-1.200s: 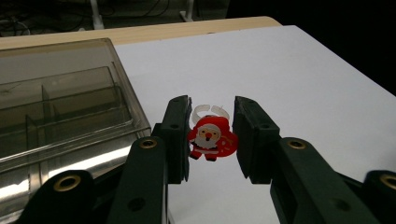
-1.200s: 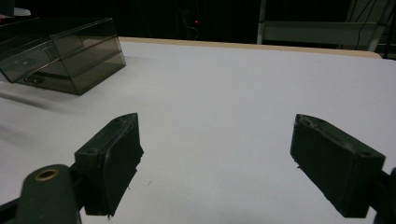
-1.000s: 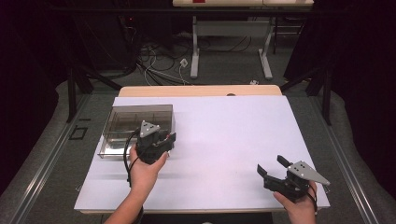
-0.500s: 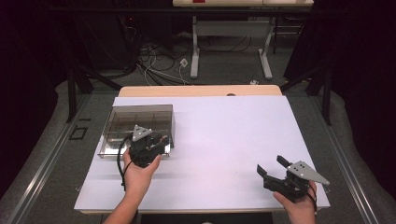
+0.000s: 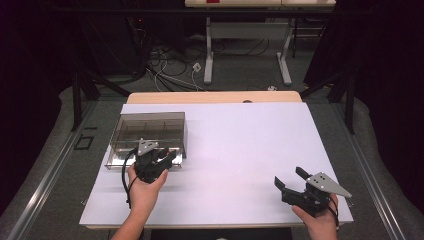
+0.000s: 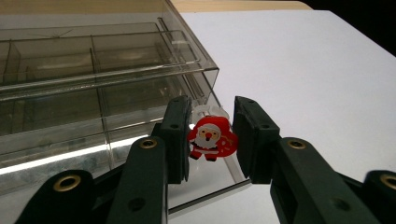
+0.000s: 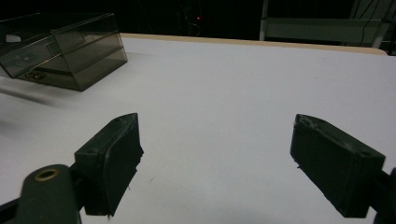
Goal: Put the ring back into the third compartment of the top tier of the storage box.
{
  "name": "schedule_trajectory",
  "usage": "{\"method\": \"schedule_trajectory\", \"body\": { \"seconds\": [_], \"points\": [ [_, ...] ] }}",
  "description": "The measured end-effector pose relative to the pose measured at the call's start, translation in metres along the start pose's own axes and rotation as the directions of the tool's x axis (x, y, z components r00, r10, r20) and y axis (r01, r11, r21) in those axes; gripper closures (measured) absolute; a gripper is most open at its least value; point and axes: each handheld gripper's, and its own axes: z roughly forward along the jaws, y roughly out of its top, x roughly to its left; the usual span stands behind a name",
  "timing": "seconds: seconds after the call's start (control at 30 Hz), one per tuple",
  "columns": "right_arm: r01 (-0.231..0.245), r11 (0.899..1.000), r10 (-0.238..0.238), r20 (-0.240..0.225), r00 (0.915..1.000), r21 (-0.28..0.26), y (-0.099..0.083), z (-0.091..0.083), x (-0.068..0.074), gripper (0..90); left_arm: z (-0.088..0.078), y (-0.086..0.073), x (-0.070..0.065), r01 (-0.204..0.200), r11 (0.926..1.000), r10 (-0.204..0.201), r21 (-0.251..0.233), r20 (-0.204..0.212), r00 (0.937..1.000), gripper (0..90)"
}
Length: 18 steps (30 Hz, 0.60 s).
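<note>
Here, pinched upright between the jaws of the left gripper point(image 6: 211, 135): a small Santa figure point(image 6: 211, 137), hanging just above the near right corner of the clear compartment box point(image 6: 93, 79), inside its front wall by the look of it. Below and slightly forward, the corner compartment, likely the drop point. Well apart across the white worktop point(image 5: 240, 150), the right gripper point(image 5: 292, 181), jaws spread wide and empty.

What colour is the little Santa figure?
Mostly red, with white trim; the Santa figure shows best in the left gripper view.
</note>
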Motion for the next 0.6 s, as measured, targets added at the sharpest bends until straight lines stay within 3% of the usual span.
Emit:
{"method": "schedule_trajectory", "body": {
  "seconds": [0.6],
  "points": [
    [-0.001,1.0,0.001,-0.008,1.0,0.001,-0.0004,0.0006,0.0007,15.7,0.0082,-0.0079,0.0077,0.004,0.9998,-0.003,0.021,-0.034,0.9994,66.2]
  ]
}}
